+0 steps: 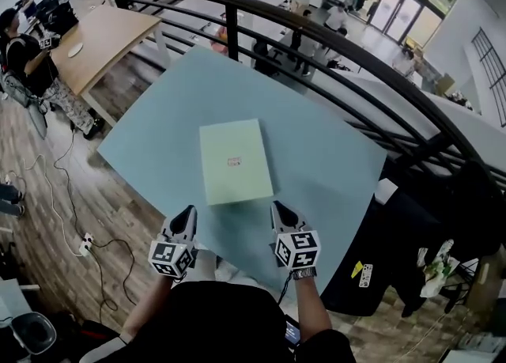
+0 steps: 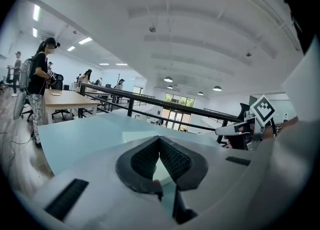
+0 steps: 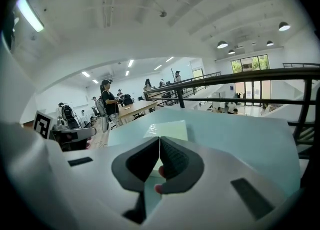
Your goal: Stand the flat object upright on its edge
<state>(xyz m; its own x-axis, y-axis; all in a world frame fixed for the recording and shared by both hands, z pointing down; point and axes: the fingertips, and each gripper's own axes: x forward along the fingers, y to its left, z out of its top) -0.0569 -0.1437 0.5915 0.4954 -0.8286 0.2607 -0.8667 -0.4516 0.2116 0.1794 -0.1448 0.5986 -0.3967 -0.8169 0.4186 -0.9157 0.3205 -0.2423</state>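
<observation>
While the flat object (image 1: 236, 161) is seen lying flat on the pale blue table (image 1: 316, 108), none of the task can be counted as done. No edge is lifted, and the whole of the raising and balancing is left. The object is placed near the middle of the table, with one short edge turned toward the person.

Both grippers are held just short of that edge, over the table's near side. The left gripper (image 1: 188, 213) is found beside the near left corner, slightly outside it, with its jaws pressed together and nothing caught between them. The right gripper (image 1: 280, 208) is set just off the near right corner, its jaws likewise closed on nothing.

No contact with the object is shown in the head view, though so small a gap perhaps cannot be judged reliably from above. In each gripper view the object is seen ahead of the closed tips, low on the table.
</observation>
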